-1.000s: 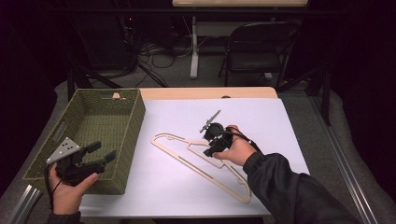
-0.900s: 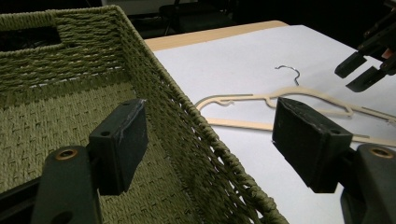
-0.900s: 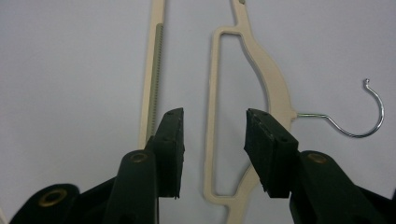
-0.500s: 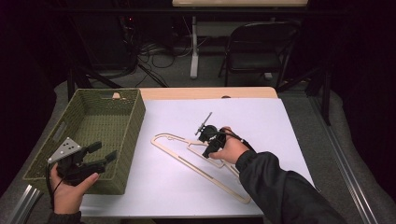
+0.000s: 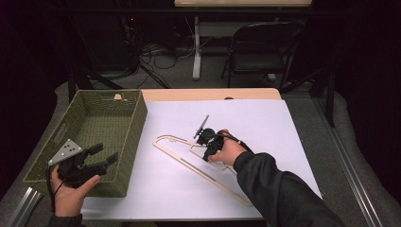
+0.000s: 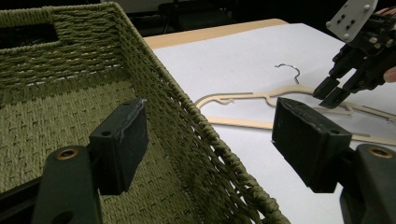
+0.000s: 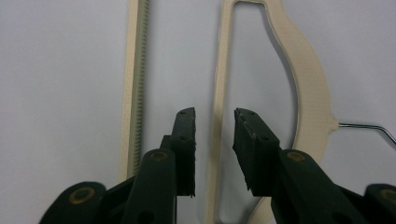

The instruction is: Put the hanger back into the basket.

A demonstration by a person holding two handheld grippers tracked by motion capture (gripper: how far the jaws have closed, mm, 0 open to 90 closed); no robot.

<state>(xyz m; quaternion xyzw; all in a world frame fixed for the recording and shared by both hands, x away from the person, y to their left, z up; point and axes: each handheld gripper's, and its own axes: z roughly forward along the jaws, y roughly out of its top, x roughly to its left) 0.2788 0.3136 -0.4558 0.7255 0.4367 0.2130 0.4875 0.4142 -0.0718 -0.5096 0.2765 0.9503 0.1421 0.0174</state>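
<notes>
A pale wooden clothes hanger with a thin metal hook [image 5: 198, 158] lies flat on the white sheet that covers the table [image 5: 283, 123], near the middle, its long notched bar running toward the near right edge. The right hand-held gripper [image 5: 204, 142] is low over the hanger's middle, held by a hand in a black sleeve. In the right gripper view [image 7: 215, 149] its two black jaws straddle one slim inner rail of the hanger [image 7: 219, 93]; they have just been closing, yet a gap is visible on both sides of the rail, so the pads do not press on it and the gripper is open around the wood. The hanger's curved shoulder and the start of its wire hook lie to the right of the jaws in that view, and the notched bar to the left.

The left hand-held gripper [image 5: 101, 156] is held over the near right corner of a green woven basket [image 5: 56, 137], which stands on the left part of the table. In the left gripper view [image 6: 210, 140] its jaws stand wide apart with nothing between them, one over the basket's inside and one outside its wall [image 6: 187, 121].
</notes>
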